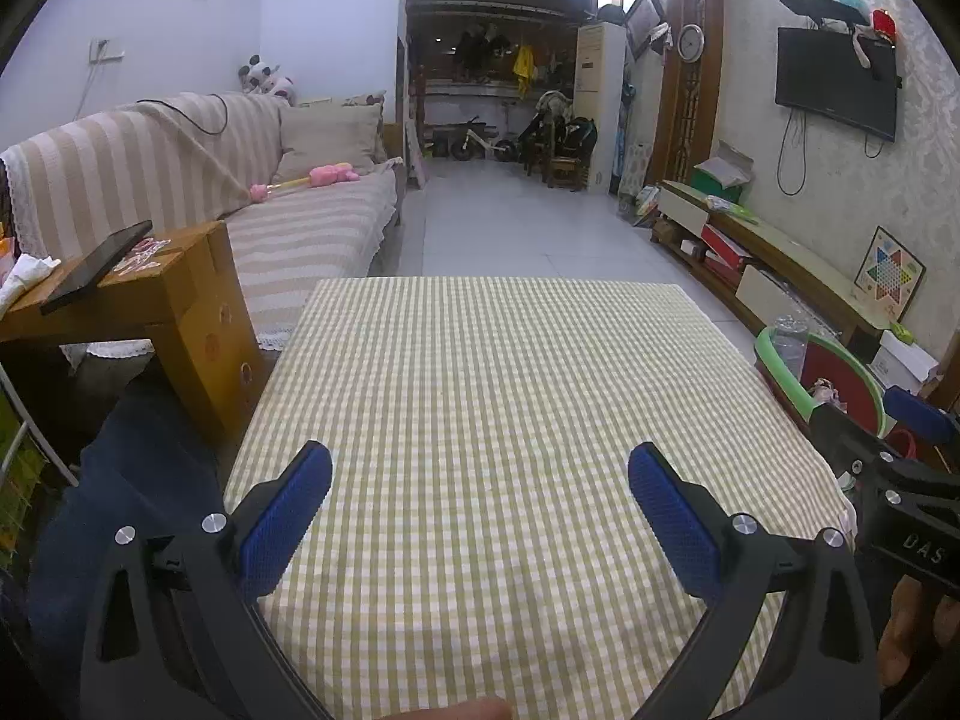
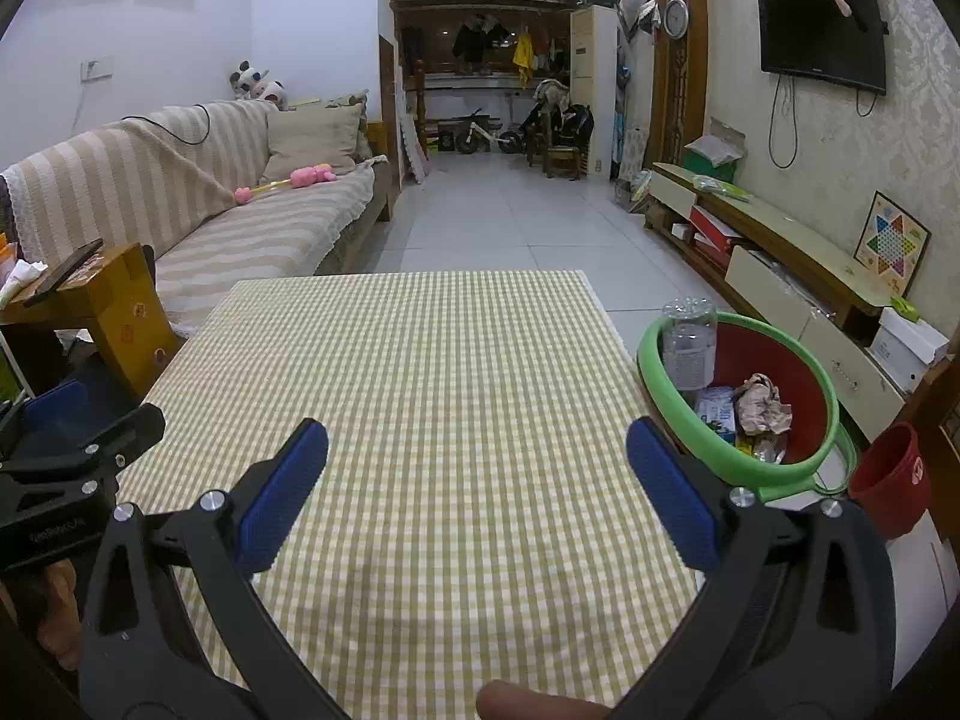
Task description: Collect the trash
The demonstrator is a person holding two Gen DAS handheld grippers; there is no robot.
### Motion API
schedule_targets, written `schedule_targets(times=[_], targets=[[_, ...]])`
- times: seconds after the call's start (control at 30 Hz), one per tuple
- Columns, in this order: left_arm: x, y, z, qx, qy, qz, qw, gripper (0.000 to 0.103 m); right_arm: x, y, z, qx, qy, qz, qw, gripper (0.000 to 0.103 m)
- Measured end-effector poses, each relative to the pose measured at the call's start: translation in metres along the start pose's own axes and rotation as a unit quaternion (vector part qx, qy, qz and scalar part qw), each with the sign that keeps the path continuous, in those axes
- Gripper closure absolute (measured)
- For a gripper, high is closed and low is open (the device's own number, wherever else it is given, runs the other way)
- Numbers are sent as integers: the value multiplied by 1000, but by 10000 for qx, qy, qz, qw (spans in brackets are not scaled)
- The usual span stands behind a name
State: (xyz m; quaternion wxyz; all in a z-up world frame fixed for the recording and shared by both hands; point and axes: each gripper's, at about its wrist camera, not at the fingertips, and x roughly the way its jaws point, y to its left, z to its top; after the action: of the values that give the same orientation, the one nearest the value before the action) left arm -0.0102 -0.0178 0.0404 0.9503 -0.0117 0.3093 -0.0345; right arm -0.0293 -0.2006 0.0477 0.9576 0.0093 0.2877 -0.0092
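Note:
A red bin with a green rim (image 2: 654, 387) stands on the floor right of the checked table (image 2: 420, 372). It holds a clear plastic bottle (image 2: 690, 348), a crumpled paper ball (image 2: 762, 405) and a blue-white carton (image 2: 720, 411). It also shows in the left wrist view (image 1: 780, 372). My left gripper (image 1: 480, 480) is open and empty above the table (image 1: 480, 390). My right gripper (image 2: 477, 459) is open and empty above the table, left of the bin.
A striped sofa (image 2: 240, 222) with a pink toy (image 2: 300, 177) stands at the left. A wooden stool (image 1: 174, 312) with a phone (image 1: 96, 267) is beside the table. A small red bucket (image 2: 888, 480) sits right of the bin. A TV bench (image 2: 798, 264) lines the right wall.

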Motion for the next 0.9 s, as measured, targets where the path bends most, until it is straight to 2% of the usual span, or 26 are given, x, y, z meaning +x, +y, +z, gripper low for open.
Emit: schedule_targets(times=[0.9], targets=[[1, 3, -1, -42, -30, 26, 10000, 8, 2, 0, 0, -15, 9, -12, 10000, 5]])
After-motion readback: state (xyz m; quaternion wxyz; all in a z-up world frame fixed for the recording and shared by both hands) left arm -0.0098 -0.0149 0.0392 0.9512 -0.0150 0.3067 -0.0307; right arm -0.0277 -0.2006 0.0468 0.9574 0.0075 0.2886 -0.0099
